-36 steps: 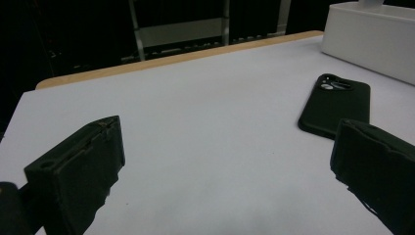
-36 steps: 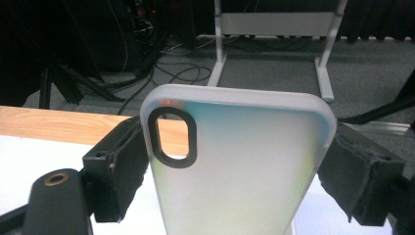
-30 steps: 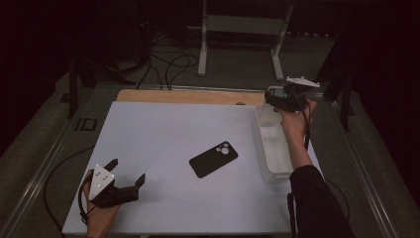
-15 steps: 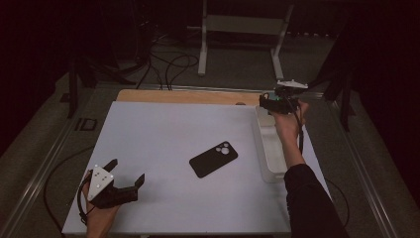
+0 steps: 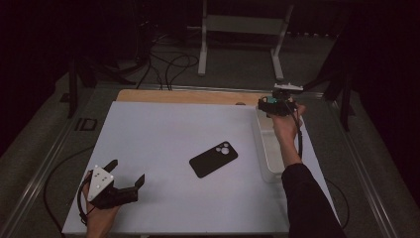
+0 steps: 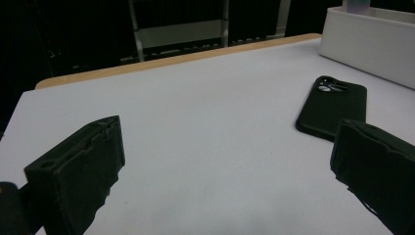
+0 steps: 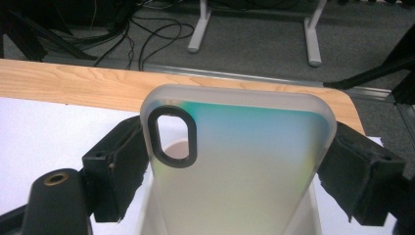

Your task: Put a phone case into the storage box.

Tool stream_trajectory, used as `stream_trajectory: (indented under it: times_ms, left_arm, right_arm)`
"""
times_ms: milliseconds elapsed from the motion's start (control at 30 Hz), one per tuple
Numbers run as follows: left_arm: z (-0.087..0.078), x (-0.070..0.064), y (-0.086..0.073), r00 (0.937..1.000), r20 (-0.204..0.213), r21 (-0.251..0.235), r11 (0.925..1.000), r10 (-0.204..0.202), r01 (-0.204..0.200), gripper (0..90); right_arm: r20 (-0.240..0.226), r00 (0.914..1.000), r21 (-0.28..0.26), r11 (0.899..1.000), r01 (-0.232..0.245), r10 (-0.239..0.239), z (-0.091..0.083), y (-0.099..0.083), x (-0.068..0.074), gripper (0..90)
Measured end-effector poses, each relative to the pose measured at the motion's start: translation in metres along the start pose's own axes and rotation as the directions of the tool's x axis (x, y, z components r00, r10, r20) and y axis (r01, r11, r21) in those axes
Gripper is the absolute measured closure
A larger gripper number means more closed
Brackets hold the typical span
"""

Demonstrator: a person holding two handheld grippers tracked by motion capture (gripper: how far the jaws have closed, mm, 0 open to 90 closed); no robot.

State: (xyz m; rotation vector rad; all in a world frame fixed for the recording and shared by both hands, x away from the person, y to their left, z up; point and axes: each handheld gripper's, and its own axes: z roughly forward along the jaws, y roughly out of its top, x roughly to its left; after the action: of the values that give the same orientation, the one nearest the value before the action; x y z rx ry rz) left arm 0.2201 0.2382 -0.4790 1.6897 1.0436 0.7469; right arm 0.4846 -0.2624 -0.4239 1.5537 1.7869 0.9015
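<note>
The translucent phone case [image 7: 240, 161] sits clamped across its width between the jaws of my right gripper [image 7: 240, 171], its oval camera cut-out at the upper left of my view and a teal-to-pale tint running across its back. In the high view I hold that case [image 5: 271, 100] up above the far end of the white bin [image 5: 270, 148], at the right edge of the tabletop [image 5: 163, 134]. Over the last second my right gripper [image 5: 270, 103] has moved away from me along the bin, from above its middle toward its far end by the wooden strip [image 5: 183, 96], with the case carried along. I judge the case has just been lifted out of the bin and is now clear of its walls, so the pick looks done and what remains is bringing it over to the open white surface.

The black phone [image 5: 213, 158] lies flat, camera side up, near the middle of the tabletop, well apart from both of my grippers; it has not shifted. My left gripper [image 5: 121, 186] rests at the near left corner exactly where it was, jaws spread wide with nothing between them. From its own view the phone [image 6: 333, 105] lies ahead to the right, just beyond my right-hand jaw, and the bin [image 6: 367, 41] stands farther back.
</note>
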Motion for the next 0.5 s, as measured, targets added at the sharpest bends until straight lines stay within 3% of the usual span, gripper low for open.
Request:
stream_trajectory:
  times_ms: [500]
  left_arm:
    - [-0.001, 0.001, -0.001, 1.0000, 0.001, 0.001, 1.0000, -0.002, 0.002, 0.2]
  right_arm:
    - [0.018, 0.9998, 0.032, 0.999, 0.002, -0.003, 0.014, -0.005, 0.000, 17.1]
